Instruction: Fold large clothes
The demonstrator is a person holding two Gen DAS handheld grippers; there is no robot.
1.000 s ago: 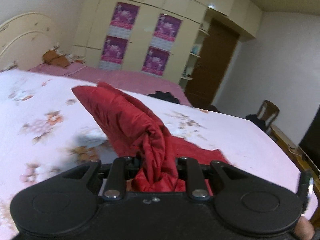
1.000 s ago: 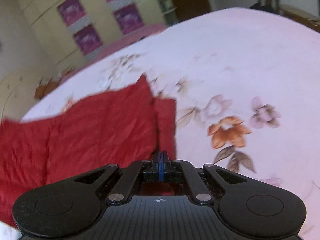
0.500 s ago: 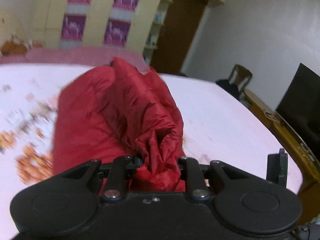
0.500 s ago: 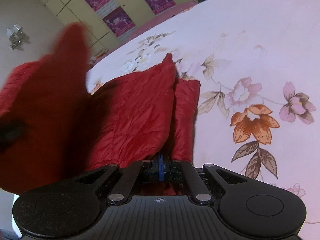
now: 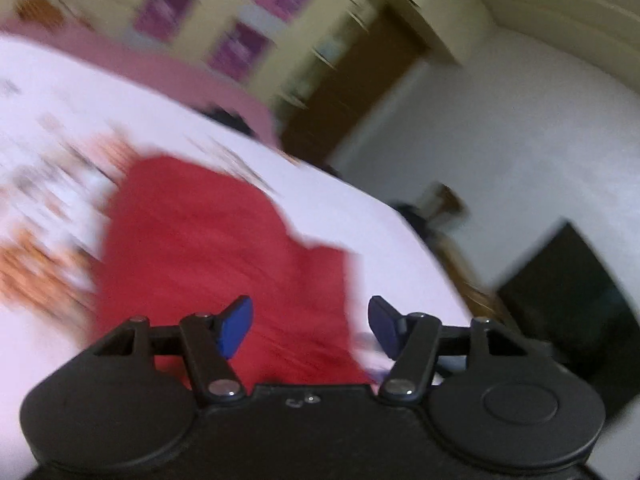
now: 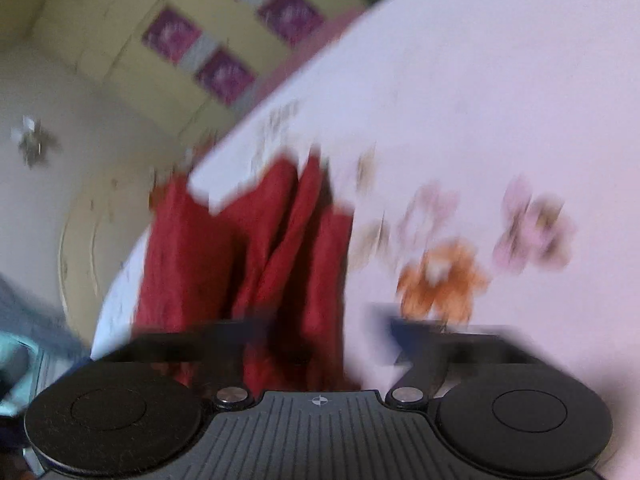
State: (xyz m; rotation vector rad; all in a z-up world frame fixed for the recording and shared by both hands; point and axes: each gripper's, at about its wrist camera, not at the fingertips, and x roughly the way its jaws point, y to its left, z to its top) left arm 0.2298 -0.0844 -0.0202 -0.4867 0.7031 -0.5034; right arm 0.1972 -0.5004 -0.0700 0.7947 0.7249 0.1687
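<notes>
Now both your grippers have let go, and this is where the fold can spoil. The left gripper (image 5: 310,326) has just been opening: its blue pads (image 5: 235,326) stand apart, and the red garment (image 5: 208,248) lies on the bed (image 5: 380,216) just ahead of and under them, with no cloth pinched. The right gripper (image 6: 324,330) has also just been opening. Its fingers are smeared by blur, but they look widely spread, with the garment (image 6: 256,248) ahead and a little to their left, in loose vertical ridges.

What could go wrong, in my judgement: the cloth looks slippery and puffy, so the part laid over may slide back or spring open once nothing holds it. Both pictures are blurred, which suggests fast hands; a pad that pulls away quickly may catch a ridge and drag the layer askew. The ridges in front of the right gripper may also stay as wrinkles inside the fold if you do not smooth them.

Your left hand points downward over the near edge of the garment, rolled so the room looks tilted. Your right hand also points downward, rolled the other way, with the garment's right edge just ahead.
</notes>
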